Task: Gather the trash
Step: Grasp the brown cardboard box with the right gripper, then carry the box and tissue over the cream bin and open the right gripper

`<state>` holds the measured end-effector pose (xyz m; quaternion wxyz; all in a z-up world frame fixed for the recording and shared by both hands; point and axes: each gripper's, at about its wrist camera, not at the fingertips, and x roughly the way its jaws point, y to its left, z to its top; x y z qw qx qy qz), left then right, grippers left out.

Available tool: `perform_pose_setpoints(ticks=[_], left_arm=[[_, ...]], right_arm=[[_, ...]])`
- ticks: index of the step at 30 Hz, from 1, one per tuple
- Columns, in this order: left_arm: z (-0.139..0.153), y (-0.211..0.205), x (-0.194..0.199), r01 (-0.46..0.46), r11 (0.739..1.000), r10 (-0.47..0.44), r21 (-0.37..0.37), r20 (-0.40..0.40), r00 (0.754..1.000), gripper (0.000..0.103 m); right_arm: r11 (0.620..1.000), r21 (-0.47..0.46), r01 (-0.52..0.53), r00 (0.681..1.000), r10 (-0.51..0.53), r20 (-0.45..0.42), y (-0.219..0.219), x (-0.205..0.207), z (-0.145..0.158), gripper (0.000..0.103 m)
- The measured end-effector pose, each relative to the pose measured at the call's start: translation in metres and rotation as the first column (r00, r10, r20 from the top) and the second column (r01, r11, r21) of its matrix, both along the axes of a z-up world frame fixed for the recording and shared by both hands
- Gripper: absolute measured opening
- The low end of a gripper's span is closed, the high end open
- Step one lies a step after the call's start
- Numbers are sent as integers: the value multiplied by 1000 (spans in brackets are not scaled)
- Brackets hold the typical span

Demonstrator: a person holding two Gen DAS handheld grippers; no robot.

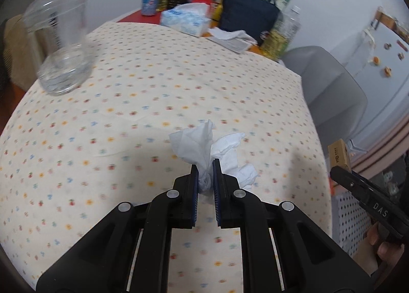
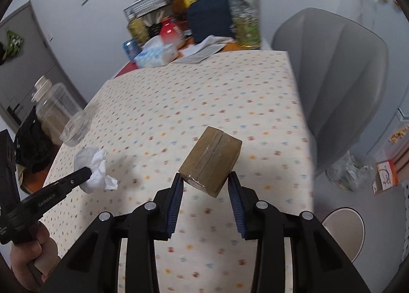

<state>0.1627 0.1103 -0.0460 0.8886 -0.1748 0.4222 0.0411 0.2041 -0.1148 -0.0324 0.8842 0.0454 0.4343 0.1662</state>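
- While both grippers carry trash, pickup looks done — left gripper (image 1: pixel 203 165) pinches the crumpled tissue (image 1: pixel 204 144), right gripper (image 2: pixel 205 178) clamps the taped box (image 2: pixel 211 158).
- Left to do — binning both; clear bottle (image 1: pixel 64 45), upper left, waits on the counter (image 1: pixel 153 88).

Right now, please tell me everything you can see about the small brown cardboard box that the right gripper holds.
The small brown cardboard box is a closed rectangular carton, sealed with clear glossy tape along its top seam and over its near end. It looks intact, not crushed. The right gripper clamps its lower end between blue-padded fingers, so it sits tilted, its far end raised above the dotted white tablecloth, apparently without touching it. In the left wrist view, printed marks show on one face.
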Motion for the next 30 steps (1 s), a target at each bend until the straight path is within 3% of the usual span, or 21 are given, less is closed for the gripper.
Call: perform_pose_setpoints(ticks=[11,20,30], left_arm=[[2,-91,59,213,977,-213,-11,7,977,11],[1,-190,95,407,913,-407,-10,5,913,11],[-21,-283,111,538,842,-539,-27,-34,842,11]], right_arm=[[980,13,197,980,-197,38,-102,0,15,36],[930,3,368,930,-368,30,-191,-17,8,36],[860,1,511,860,-511,-10,-271,-33,-19,36]])
